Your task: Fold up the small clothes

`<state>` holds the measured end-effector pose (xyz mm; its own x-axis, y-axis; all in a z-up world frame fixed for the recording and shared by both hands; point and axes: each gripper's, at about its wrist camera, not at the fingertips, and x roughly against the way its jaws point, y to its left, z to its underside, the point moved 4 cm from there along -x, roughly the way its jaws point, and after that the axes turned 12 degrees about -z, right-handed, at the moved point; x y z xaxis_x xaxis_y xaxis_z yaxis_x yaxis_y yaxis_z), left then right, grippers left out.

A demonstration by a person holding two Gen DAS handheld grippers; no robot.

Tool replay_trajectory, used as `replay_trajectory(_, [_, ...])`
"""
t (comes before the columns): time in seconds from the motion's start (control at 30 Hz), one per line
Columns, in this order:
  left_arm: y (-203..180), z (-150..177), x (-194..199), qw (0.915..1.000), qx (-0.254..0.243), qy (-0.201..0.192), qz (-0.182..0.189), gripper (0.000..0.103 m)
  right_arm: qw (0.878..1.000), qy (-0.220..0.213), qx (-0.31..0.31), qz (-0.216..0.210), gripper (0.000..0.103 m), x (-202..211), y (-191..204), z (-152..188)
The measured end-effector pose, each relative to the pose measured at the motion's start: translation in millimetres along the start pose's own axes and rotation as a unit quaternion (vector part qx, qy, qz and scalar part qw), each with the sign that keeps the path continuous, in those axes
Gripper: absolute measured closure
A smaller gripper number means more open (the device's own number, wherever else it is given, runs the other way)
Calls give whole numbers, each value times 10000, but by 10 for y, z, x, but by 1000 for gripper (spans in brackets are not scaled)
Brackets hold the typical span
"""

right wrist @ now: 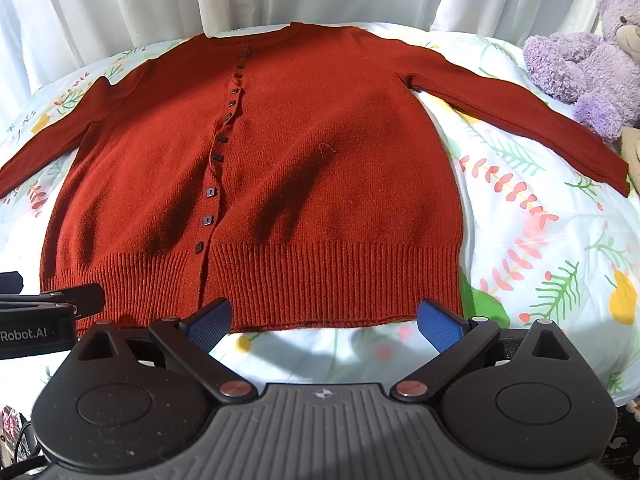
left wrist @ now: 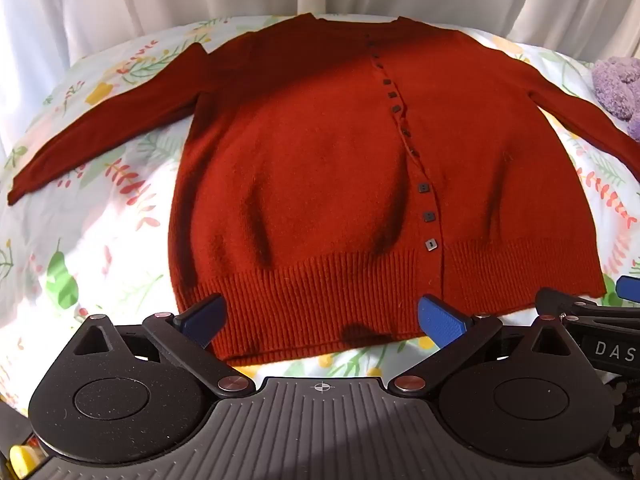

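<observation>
A rust-red buttoned cardigan (left wrist: pixel 320 168) lies flat on the floral bedsheet (left wrist: pixel 80 240), front up, both sleeves spread out to the sides. It also shows in the right wrist view (right wrist: pixel 280 152). My left gripper (left wrist: pixel 320 316) is open and empty, its blue pads over the left part of the ribbed hem. My right gripper (right wrist: pixel 324 316) is open and empty, just in front of the right part of the hem. Each gripper shows at the edge of the other's view.
A purple plush bear (right wrist: pixel 588 68) sits at the right, next to the right sleeve end (right wrist: pixel 600 160). White curtains (right wrist: pixel 120 0) hang behind the bed. The floral sheet (right wrist: pixel 540 240) extends to the right of the cardigan.
</observation>
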<state>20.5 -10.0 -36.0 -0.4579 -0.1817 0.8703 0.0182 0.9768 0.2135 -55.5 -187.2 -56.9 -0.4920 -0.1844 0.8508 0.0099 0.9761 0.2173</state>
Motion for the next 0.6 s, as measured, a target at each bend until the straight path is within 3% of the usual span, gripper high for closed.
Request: replay_trajectory(0.6, [-37,32,-23,10000,4,92,-17,0,10000,-2,-1,-42,4,-2,-33,26])
